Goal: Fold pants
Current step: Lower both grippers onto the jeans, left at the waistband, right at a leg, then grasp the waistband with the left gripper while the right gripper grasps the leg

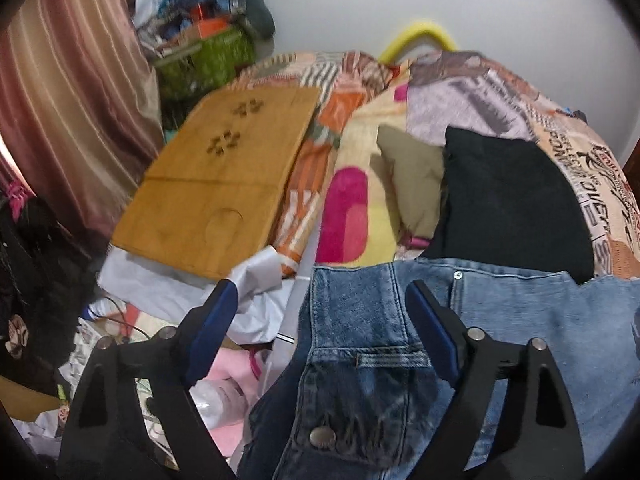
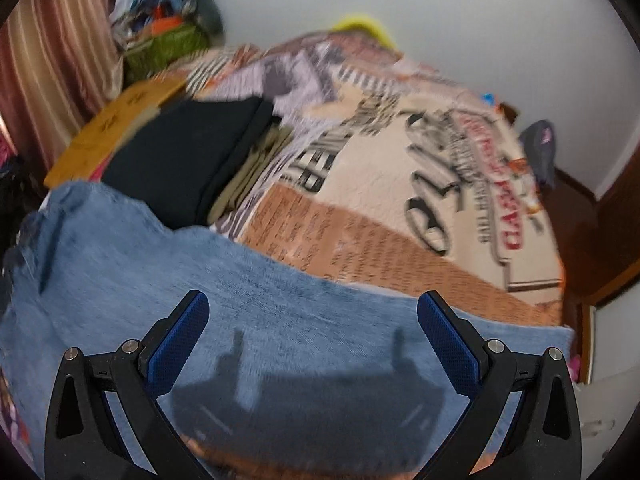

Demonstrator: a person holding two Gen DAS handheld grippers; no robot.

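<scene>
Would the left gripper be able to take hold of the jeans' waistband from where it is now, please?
Probably yes: the left gripper is open, and the jeans lie right between its fingers at the waistband, with nothing covering the denim there.

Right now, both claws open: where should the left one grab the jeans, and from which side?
Judging by its pose, take the jeans at the waistband, near the metal button. It already lies between the left claw's open fingers, so come straight down and close across the band: thick stitched denim, easy to pinch. The right claw hovers open over the leg.
</scene>
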